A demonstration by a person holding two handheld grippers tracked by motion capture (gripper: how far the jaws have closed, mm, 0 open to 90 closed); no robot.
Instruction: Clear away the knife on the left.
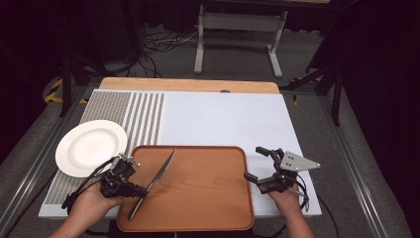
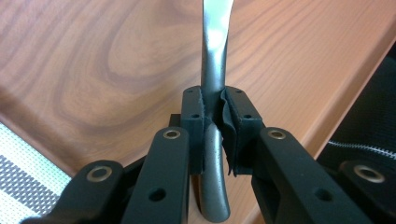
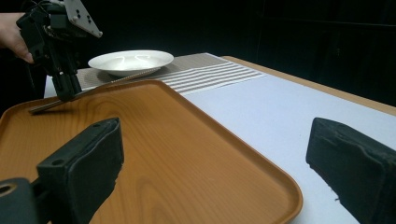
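Note:
A steel table knife point(image 1: 157, 179) lies slanted over the left part of the wooden tray point(image 1: 208, 198), blade toward the far side. My left gripper point(image 1: 143, 191) is shut on its handle point(image 2: 214, 84), the pads pressing it from both sides. In the right gripper view the knife point(image 3: 93, 89) is tilted, handle end near the tray floor and blade raised toward the plate. My right gripper point(image 1: 253, 162) stands open at the tray's right edge with nothing between its jaws; one jaw is over the tray point(image 3: 187, 154), the other over the white mat.
A white plate point(image 1: 90, 147) sits on the striped placemat point(image 1: 141, 116) left of the tray. The white mat point(image 1: 233, 119) covers the table's middle and right. The table's wooden far edge point(image 1: 188, 84) borders dark floor with cables.

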